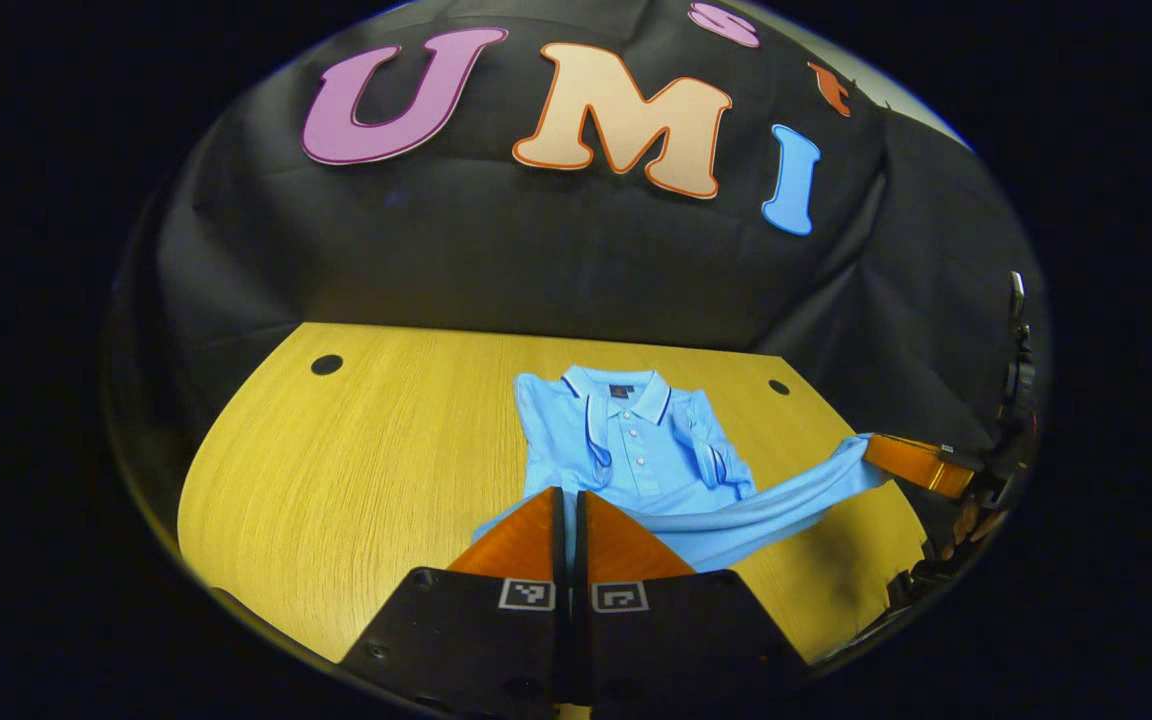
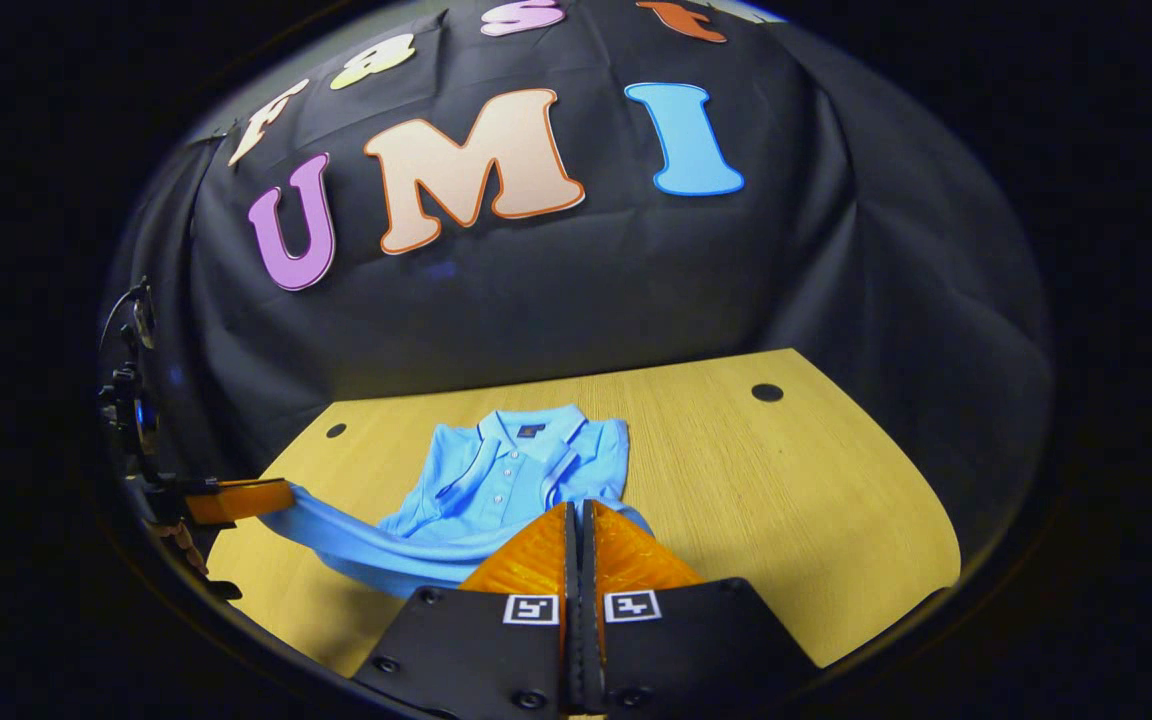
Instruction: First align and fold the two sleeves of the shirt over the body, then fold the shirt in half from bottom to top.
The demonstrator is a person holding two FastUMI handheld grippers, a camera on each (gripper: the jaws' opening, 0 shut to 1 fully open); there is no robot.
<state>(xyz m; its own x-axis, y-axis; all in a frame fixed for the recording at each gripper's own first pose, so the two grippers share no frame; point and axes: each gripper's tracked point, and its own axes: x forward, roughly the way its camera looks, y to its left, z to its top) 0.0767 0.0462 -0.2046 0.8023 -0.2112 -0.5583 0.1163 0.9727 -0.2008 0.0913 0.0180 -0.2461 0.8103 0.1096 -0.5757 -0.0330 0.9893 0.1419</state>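
Observation:
A light blue polo shirt (image 1: pixel 636 440) (image 2: pixel 506 480) lies on the wooden table (image 1: pixel 366 450), collar toward the wall and both sleeves folded in over the body. Its bottom hem (image 1: pixel 776 505) is raised off the table and stretched between the two grippers. In the left gripper view my left gripper (image 1: pixel 569 495) is shut on one hem corner, and the right gripper (image 1: pixel 921 462) pinches the other corner at far right. In the right gripper view my right gripper (image 2: pixel 579 507) is shut on the hem, with the left gripper (image 2: pixel 236 500) gripping the cloth at far left.
The table (image 2: pixel 786 480) has round cable holes (image 1: pixel 326 364) (image 2: pixel 766 392) near its back corners. Black cloth walls close in the back and sides. A hand (image 1: pixel 971 525) holds the far gripper at the table's edge.

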